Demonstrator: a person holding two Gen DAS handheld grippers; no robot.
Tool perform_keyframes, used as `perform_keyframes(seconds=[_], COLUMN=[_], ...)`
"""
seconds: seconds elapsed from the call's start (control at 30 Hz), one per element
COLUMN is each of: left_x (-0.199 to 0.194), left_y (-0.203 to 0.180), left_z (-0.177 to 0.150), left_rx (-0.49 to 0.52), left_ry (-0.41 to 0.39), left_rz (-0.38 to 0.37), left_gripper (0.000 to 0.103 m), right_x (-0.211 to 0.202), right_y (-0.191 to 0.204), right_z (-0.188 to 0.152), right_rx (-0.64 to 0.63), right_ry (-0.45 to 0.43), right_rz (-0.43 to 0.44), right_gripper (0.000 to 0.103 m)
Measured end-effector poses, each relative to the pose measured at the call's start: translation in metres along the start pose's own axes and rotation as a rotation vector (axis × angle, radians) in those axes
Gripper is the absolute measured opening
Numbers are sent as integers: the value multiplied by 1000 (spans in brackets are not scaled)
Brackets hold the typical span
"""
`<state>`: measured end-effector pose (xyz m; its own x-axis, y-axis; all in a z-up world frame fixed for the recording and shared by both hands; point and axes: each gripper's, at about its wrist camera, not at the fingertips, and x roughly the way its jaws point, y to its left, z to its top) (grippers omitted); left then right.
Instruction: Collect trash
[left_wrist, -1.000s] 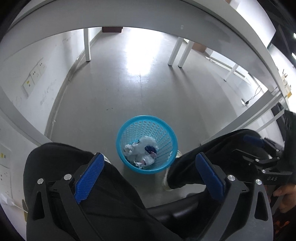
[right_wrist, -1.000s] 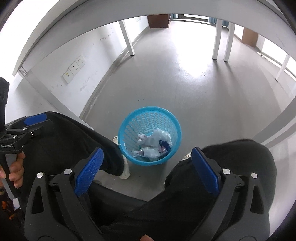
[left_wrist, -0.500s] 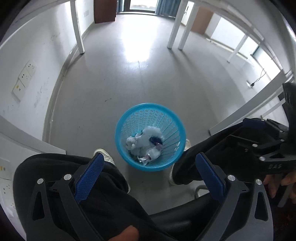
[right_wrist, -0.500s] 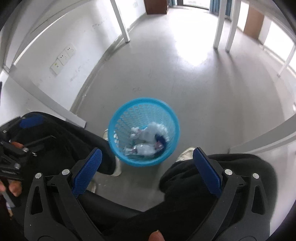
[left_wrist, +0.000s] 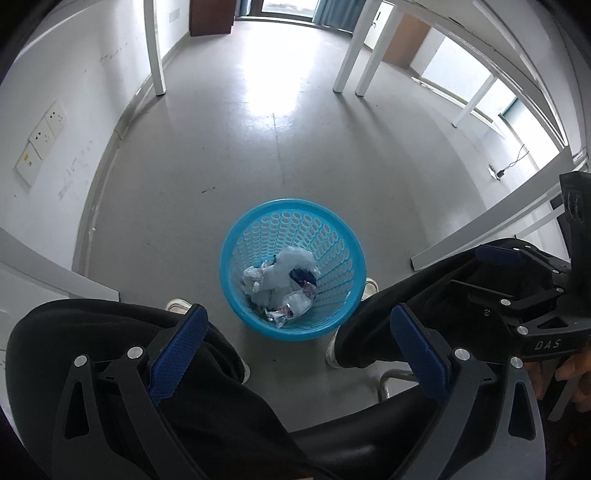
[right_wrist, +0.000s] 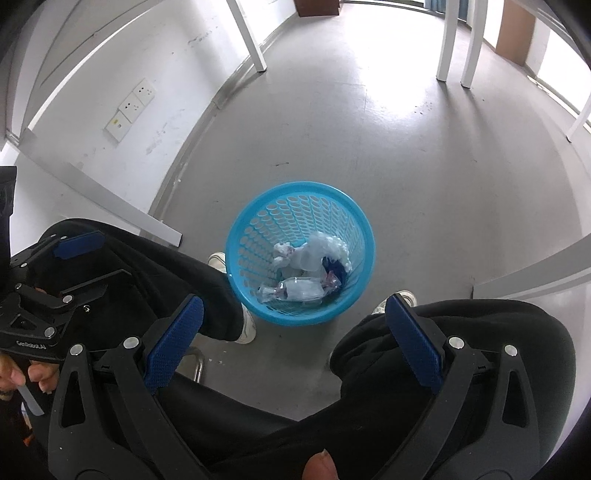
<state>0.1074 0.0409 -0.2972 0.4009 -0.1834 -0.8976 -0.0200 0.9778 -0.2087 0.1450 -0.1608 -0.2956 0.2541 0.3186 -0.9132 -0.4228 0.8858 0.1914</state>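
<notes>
A blue mesh bin (left_wrist: 332, 258) (right_wrist: 258, 218) stands on the grey floor between the person's feet. Crumpled white and clear wrappers (left_wrist: 280, 284) (right_wrist: 306, 273) lie in its bottom. My left gripper (left_wrist: 295, 343) is open and empty, held above the knees and pointing down at the bin. My right gripper (right_wrist: 291, 332) is also open and empty, above the bin. The right gripper also shows at the right edge of the left wrist view (left_wrist: 524, 295), and the left gripper at the left edge of the right wrist view (right_wrist: 48, 284).
The person's black-trousered legs (left_wrist: 122, 350) (right_wrist: 461, 350) and white shoes (left_wrist: 369, 286) flank the bin. White table legs (left_wrist: 157, 48) (right_wrist: 448, 40) stand further back. A white wall with sockets (left_wrist: 40, 140) runs along the left. A white desk edge (left_wrist: 491, 225) is at right.
Both grippers have risen and tilted, so more floor and table legs show beyond the bin. The desk edge overhead has left the view. The bin has not moved.
</notes>
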Motion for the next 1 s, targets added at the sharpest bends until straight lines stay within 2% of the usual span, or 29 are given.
perform_keyframes(seconds=[0.2,1.0], left_x=[1,2], left_y=[7,7], left_z=[0,-1], left_rx=[-40,-43], left_ry=[15,19], left_rz=[-16,-6], left_gripper=[97,97], right_x=[-1,-1], right_y=[-4,-1], right_z=[0,0], right_rx=[25,44], right_ry=[-11,1], right_rz=[15,37], right_gripper=[94,94])
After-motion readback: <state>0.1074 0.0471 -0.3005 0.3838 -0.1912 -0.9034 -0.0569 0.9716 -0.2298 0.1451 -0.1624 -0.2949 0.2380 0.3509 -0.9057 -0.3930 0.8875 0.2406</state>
